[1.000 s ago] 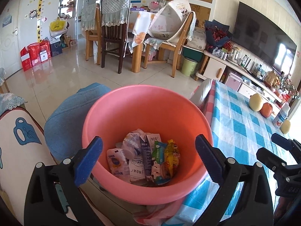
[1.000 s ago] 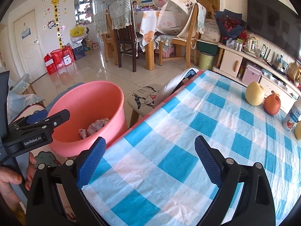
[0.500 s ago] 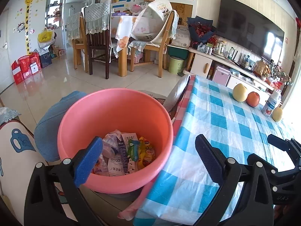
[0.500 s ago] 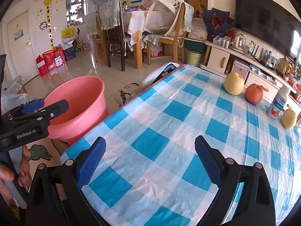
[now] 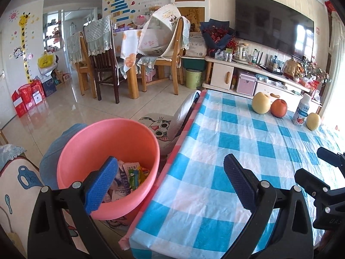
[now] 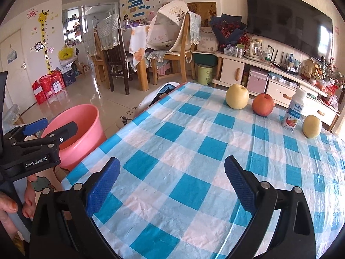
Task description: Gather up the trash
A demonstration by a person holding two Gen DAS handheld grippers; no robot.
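Note:
A pink bin stands on the floor by the table's near left corner and holds several snack wrappers. It also shows in the right wrist view. My left gripper is open and empty, above the table edge next to the bin. My right gripper is open and empty above the blue-checked tablecloth. The left gripper shows at the left of the right wrist view.
At the table's far end stand a yellow pear, a red apple, a yogurt bottle and a second pear. A cat-print stool stands beside the bin. Dining chairs are beyond.
Both grippers have swung right and pulled back from the bin toward the table. The bin has shifted left in both views. Both stay open and empty.

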